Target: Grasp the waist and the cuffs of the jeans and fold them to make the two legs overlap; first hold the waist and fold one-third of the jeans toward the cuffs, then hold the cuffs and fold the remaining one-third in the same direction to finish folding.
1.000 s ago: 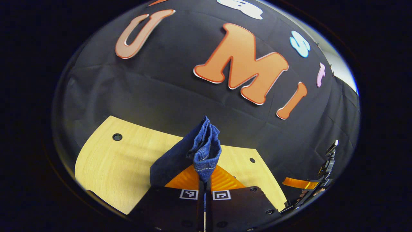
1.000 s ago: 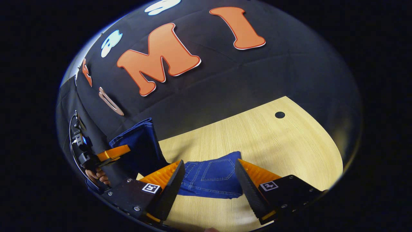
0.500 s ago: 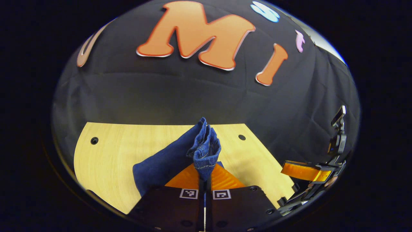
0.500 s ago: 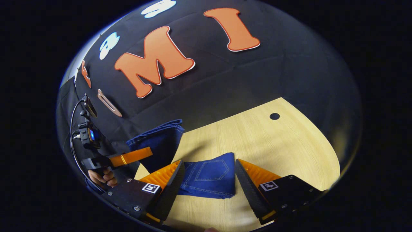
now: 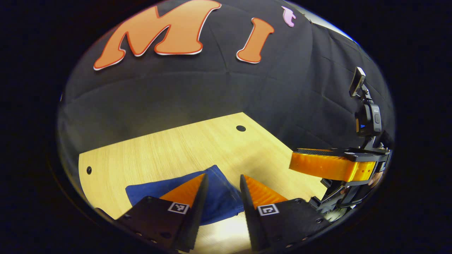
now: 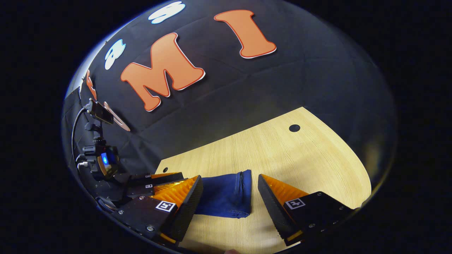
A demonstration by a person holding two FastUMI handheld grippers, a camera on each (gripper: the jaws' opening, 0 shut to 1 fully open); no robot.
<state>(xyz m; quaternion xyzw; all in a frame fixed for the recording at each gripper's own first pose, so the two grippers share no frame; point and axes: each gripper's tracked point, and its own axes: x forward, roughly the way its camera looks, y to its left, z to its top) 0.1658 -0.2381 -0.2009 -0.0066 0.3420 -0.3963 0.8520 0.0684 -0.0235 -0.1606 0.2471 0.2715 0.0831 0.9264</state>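
Fingers of the left gripper (image 5: 223, 183) are standing parted and released, with nothing between them, just above the near edge of the folded jeans (image 5: 219, 197). In the right gripper view, the right gripper (image 6: 229, 188) is likewise spread wide and holding nothing, framing the same jeans (image 6: 226, 199) from its own side. Both are hanging close over the bundle rather than pressing on it, which suggests the cloth is being left to settle; whether either is touching the denim I cannot tell.

The jeans are lying flat on the pale wooden counter (image 5: 169, 151) as a compact blue stack, near its front edge. Judging by how short and thick the stack is looking, with a hem seam showing along the far side in the right gripper view, the last third is probably already laid over and the folding is nearly or fully done.

Beyond the jeans, the counter is running bare to its back edge, with a small dark hole (image 6: 294, 128) set into the wood well apart from the cloth. In the left gripper view, the other gripper's orange finger (image 5: 328, 165) is reaching in just beside the jeans, so the two tools are crowding one another. Behind the counter, the black booth wall (image 5: 212, 91) is hanging.
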